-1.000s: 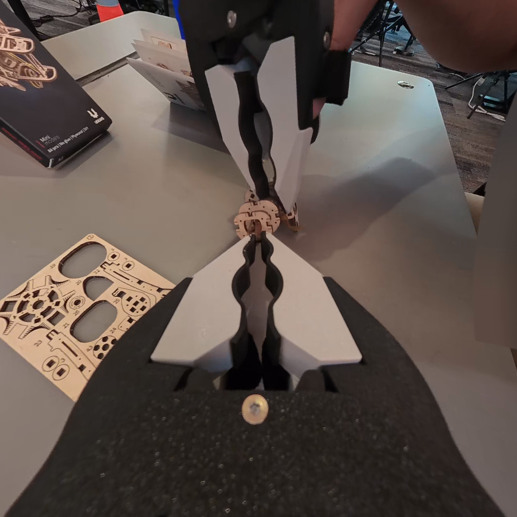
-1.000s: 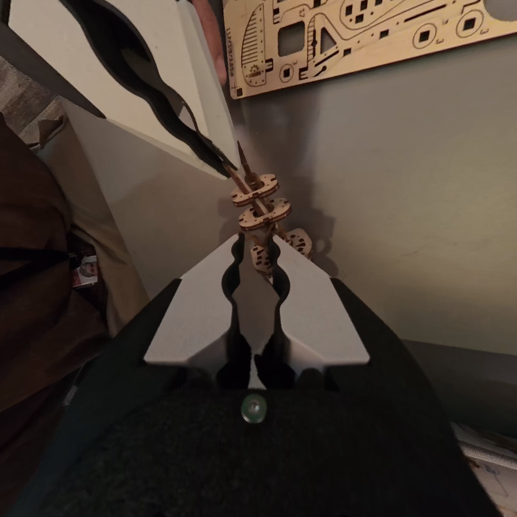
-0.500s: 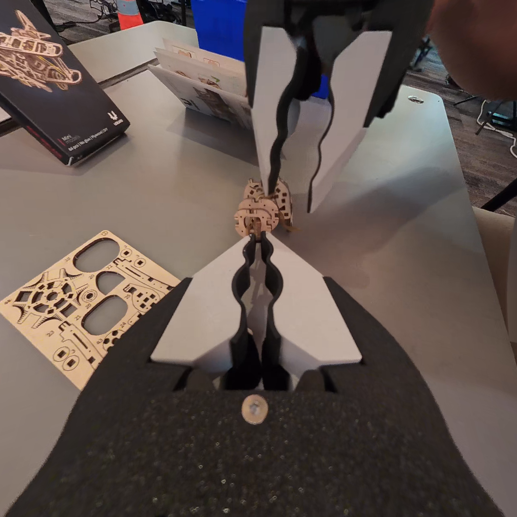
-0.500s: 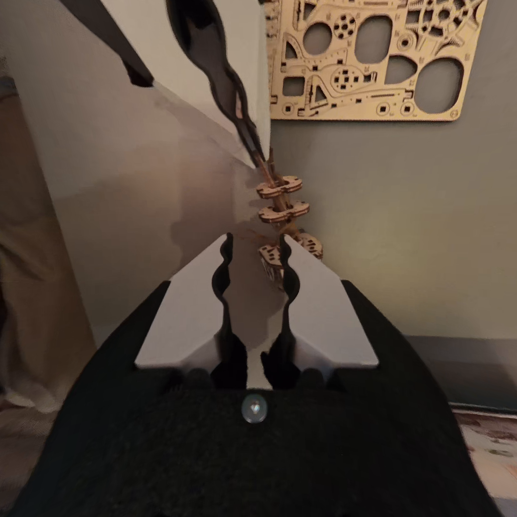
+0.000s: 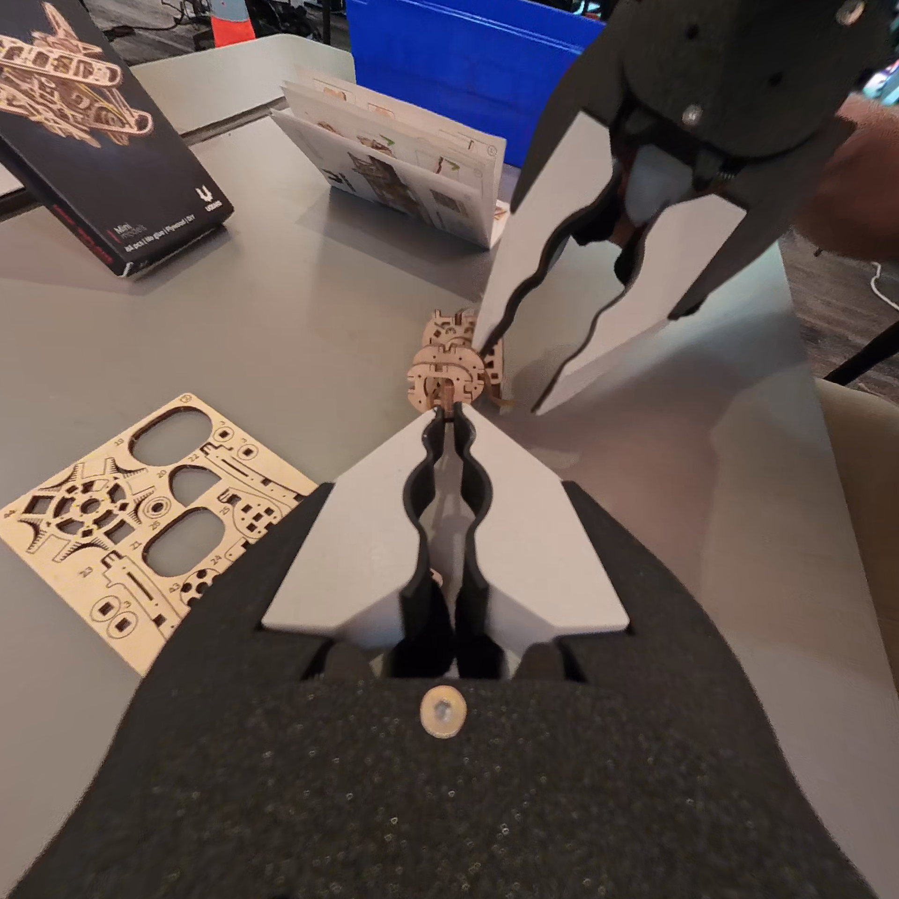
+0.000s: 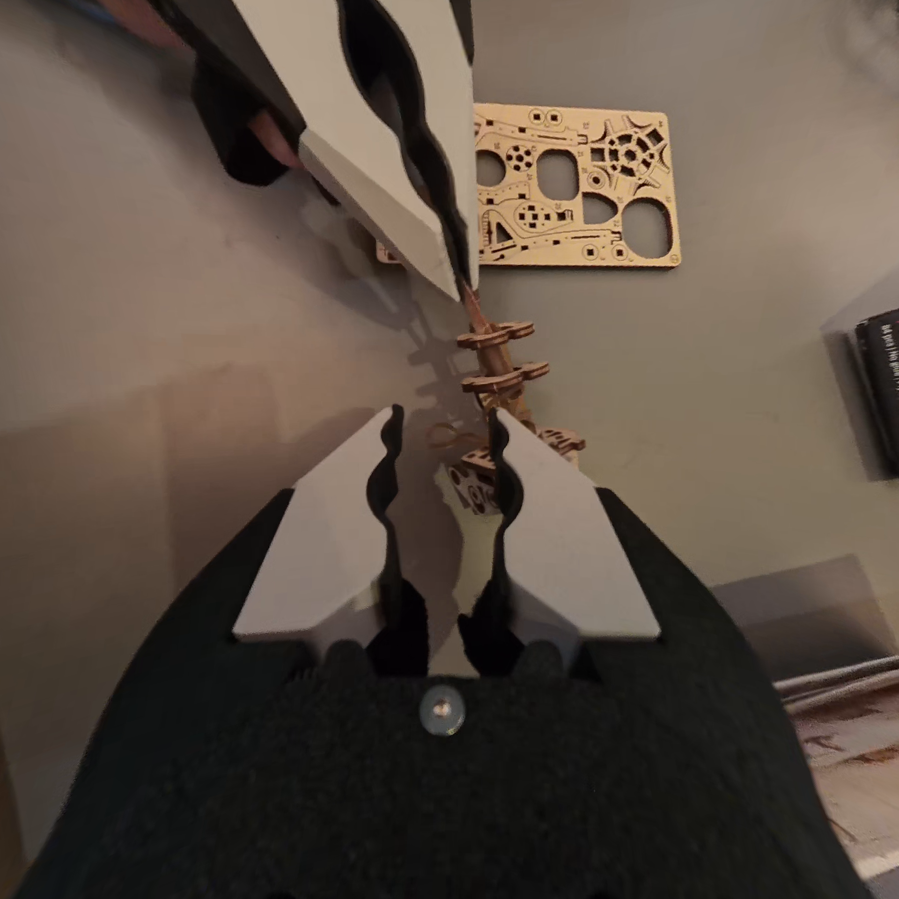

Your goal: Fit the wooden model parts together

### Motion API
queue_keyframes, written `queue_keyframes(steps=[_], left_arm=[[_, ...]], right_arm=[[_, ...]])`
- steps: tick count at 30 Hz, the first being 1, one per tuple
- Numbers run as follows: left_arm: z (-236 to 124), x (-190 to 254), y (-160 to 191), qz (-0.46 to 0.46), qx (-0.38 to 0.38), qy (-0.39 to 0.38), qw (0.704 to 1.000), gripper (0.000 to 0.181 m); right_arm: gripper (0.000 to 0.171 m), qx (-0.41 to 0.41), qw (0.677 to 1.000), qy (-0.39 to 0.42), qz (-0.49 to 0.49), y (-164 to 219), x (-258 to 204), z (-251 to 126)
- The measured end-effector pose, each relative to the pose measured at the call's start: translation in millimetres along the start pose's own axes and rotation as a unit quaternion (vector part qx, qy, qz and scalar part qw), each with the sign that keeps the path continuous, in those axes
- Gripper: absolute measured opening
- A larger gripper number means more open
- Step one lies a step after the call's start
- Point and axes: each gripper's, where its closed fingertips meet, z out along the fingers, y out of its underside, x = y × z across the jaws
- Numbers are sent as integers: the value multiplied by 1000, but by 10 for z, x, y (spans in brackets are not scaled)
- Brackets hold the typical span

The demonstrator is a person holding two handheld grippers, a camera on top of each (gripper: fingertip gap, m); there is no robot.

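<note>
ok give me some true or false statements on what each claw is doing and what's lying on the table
1. The left claw is shut on the wooden model. True.
2. The right claw grips the model too. False: its jaws are apart, one finger beside the model.
3. A punched wooden parts sheet lies flat on the table. True.
4. The dark box lies flat on the table. False: it sits tilted.
</note>
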Motion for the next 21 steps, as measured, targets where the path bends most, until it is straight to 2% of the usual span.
queue_keyframes(steps=[7,13,21], left_arm=[[-8,13,-8,-24,3,18,1000,0],[-6,23,-8,-30,3,28,999,0],[-52,31,-52,-87,19,74,993,0]], right_arm=[[34,27,999,28,17,28,0,48],[36,48,998,-7,45,26,-62,33],[31,40,999,-16,23,49,-75,57]])
